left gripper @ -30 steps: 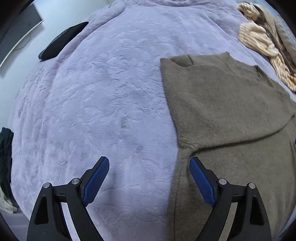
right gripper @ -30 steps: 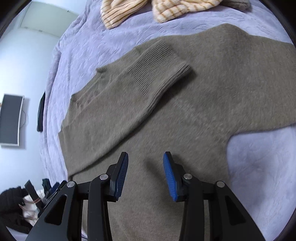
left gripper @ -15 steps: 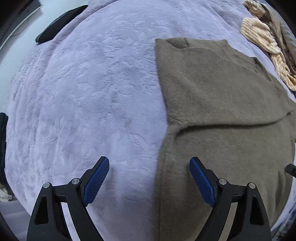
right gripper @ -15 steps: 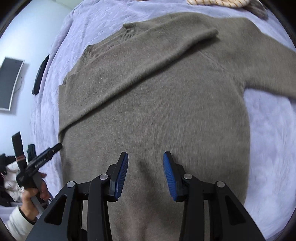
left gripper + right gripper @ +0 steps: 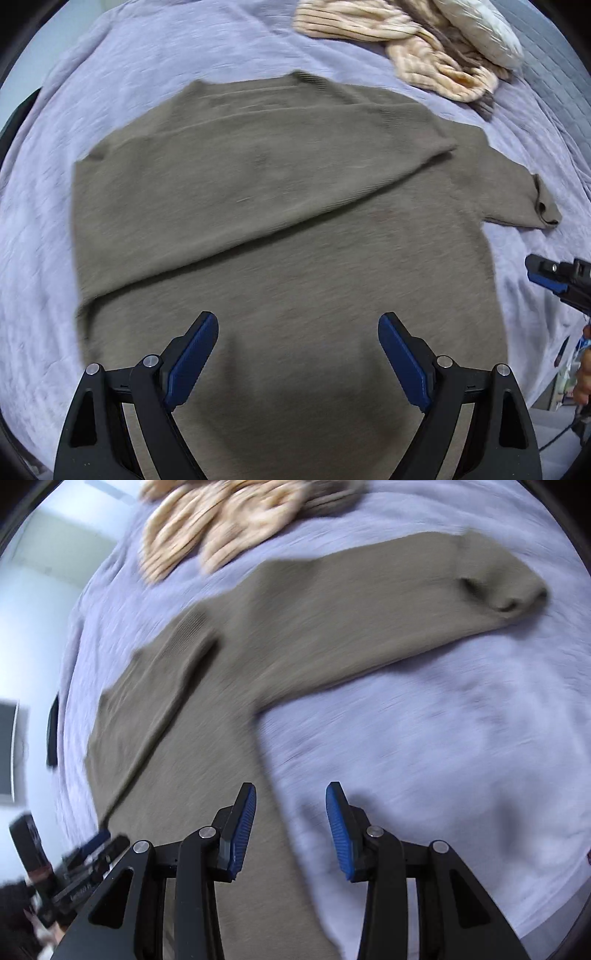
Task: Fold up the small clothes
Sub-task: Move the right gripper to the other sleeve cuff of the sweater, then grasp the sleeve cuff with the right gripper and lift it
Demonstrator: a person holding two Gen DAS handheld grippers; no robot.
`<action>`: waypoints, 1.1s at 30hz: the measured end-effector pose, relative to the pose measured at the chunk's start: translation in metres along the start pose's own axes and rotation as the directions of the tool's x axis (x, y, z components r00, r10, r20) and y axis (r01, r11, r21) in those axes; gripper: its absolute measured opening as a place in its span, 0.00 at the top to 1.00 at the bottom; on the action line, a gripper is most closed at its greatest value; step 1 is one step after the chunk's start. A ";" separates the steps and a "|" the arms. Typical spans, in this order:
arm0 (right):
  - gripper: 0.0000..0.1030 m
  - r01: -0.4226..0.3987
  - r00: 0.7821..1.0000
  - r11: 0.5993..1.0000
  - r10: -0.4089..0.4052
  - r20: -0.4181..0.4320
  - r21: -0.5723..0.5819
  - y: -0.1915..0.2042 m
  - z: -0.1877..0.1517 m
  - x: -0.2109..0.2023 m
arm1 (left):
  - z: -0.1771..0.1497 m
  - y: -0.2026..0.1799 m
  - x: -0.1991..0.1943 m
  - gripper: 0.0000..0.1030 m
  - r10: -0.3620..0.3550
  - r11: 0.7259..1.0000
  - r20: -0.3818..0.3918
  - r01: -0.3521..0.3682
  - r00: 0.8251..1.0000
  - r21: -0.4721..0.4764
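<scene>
An olive-brown sweater [image 5: 280,229] lies flat on a lavender bedspread [image 5: 44,236]. One sleeve is folded across its chest; the other sleeve [image 5: 388,602] stretches out to the right with its cuff on the bedspread. My left gripper [image 5: 297,354] is open and empty above the sweater's lower body. My right gripper [image 5: 290,827] is open and empty above the sweater's right side edge; it also shows at the right edge of the left wrist view [image 5: 554,277].
A heap of cream striped knitwear [image 5: 399,40] lies at the far side of the bed, also in the right wrist view [image 5: 221,528]. A black object [image 5: 53,723] lies at the bed's left edge. A pale wall is beyond.
My left gripper has swung right from the bare bedspread to over the sweater's body. My right gripper has moved right, from over the sweater's middle to its side edge by the stretched sleeve.
</scene>
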State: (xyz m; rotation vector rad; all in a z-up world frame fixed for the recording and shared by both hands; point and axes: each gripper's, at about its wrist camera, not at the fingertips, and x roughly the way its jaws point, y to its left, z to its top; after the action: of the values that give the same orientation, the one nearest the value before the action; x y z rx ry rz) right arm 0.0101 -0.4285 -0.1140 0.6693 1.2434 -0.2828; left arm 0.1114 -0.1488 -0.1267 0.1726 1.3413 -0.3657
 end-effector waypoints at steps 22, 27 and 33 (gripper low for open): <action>0.81 -0.055 0.891 0.925 -0.124 0.436 0.377 -0.184 0.155 -0.120 | 0.091 -0.157 0.062 0.13 -0.034 0.988 0.004 0.033 0.999 0.153; 0.37 0.000 0.926 0.966 -0.097 0.364 0.258 -0.170 0.119 -0.110 | 0.100 -0.169 0.069 0.13 -0.027 0.988 0.008 0.025 1.000 0.155; 0.38 -0.075 0.970 0.961 0.009 0.241 0.265 -0.177 0.093 -0.053 | 0.108 -0.179 0.073 0.13 -0.023 0.987 0.020 0.019 1.000 0.159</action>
State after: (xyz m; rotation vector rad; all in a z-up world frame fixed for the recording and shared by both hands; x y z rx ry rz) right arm -0.0304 -0.6313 -0.1046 0.8704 0.9670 -0.4908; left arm 0.1604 -0.3633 -0.1580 0.2863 1.2933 -0.4911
